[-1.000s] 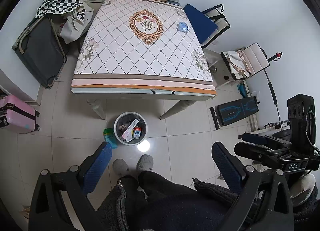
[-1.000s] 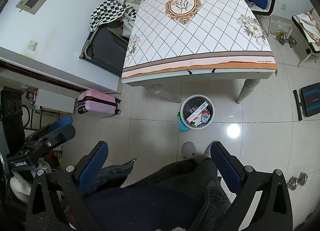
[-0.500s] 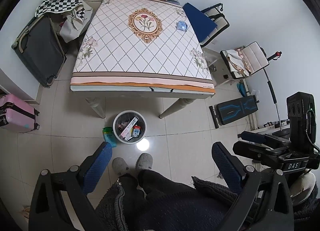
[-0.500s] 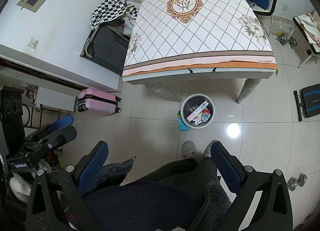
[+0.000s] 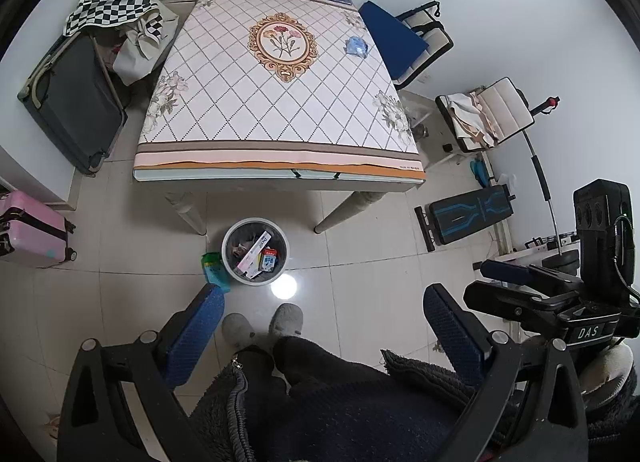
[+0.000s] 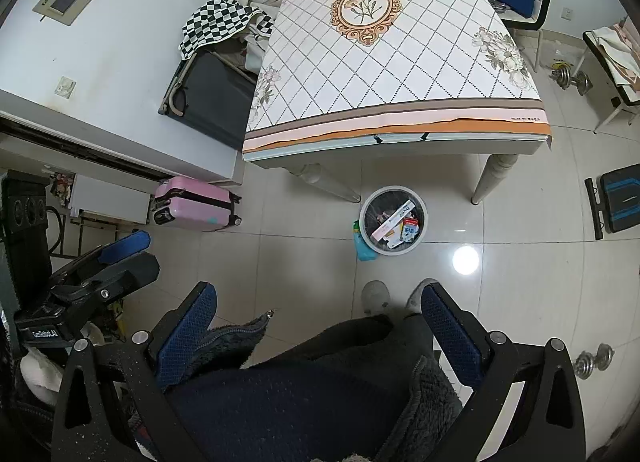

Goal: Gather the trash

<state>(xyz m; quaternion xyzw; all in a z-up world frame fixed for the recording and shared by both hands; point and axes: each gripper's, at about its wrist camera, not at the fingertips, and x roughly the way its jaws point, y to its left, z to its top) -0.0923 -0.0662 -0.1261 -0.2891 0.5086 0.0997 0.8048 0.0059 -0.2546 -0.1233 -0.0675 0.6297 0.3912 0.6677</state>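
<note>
Trash fills the bin (image 5: 256, 252) at frame centre, below the table (image 5: 276, 102). A blue wrapper (image 5: 356, 46) lies on the table's upper right. Left gripper (image 5: 320, 326) and right gripper (image 6: 316, 322) hang low in frame, jaws apart, holding nothing.

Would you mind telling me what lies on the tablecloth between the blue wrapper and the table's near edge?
Nothing: from the blue wrapper to the near edge of the table, only bare patterned tablecloth shows, in both wrist views.
</note>
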